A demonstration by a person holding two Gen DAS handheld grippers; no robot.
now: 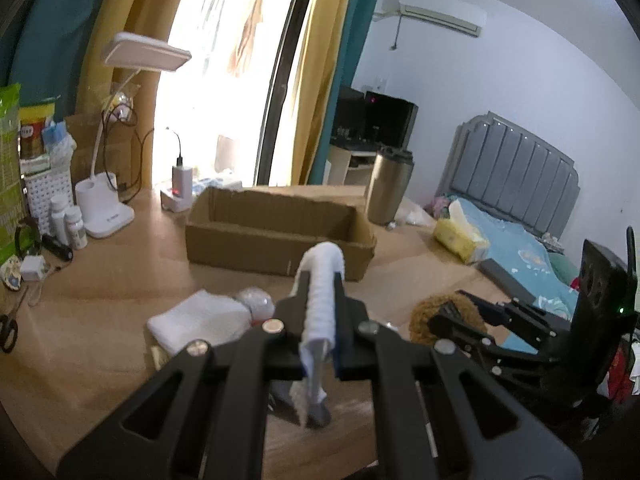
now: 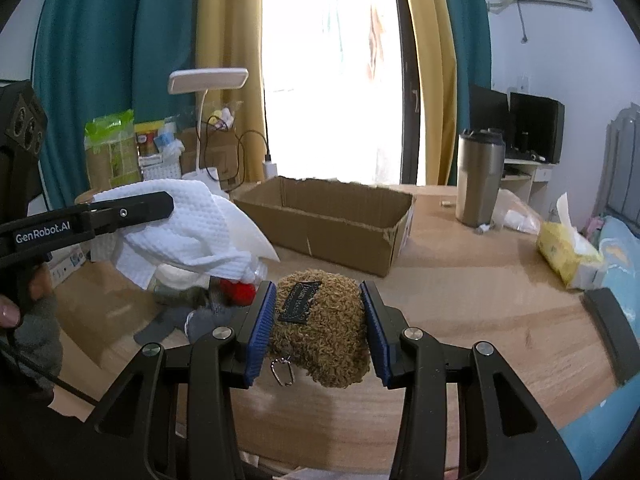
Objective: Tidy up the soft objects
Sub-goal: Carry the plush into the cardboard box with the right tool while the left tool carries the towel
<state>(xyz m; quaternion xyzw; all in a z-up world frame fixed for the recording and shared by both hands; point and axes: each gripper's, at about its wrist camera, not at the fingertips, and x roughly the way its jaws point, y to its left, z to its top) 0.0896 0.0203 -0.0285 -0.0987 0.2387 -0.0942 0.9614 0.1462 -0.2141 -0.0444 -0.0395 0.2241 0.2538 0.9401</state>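
My left gripper (image 1: 320, 280) is shut on a white waffle-weave cloth (image 1: 322, 300), which hangs lifted above the wooden table (image 1: 120, 280); the same cloth (image 2: 180, 224) drapes from the left gripper (image 2: 160, 202) in the right wrist view. My right gripper (image 2: 320, 304) is shut on a brown fuzzy plush (image 2: 320, 332) with a black label and a small chain, held off the table; this plush (image 1: 444, 316) shows in the right gripper (image 1: 452, 308) at the lower right. An open cardboard box (image 1: 276, 224) stands just beyond both grippers. The box (image 2: 332, 220) looks empty inside.
A folded white towel (image 1: 200, 320), a red soft item (image 2: 238, 292) and grey socks (image 2: 192, 324) lie on the table at left. A steel tumbler (image 2: 478, 178), a yellow tissue pack (image 2: 568, 252), a white desk lamp (image 1: 108, 208), bottles (image 1: 68, 224) and scissors (image 1: 10, 324) stand around. A bed (image 1: 520, 256) borders the right.
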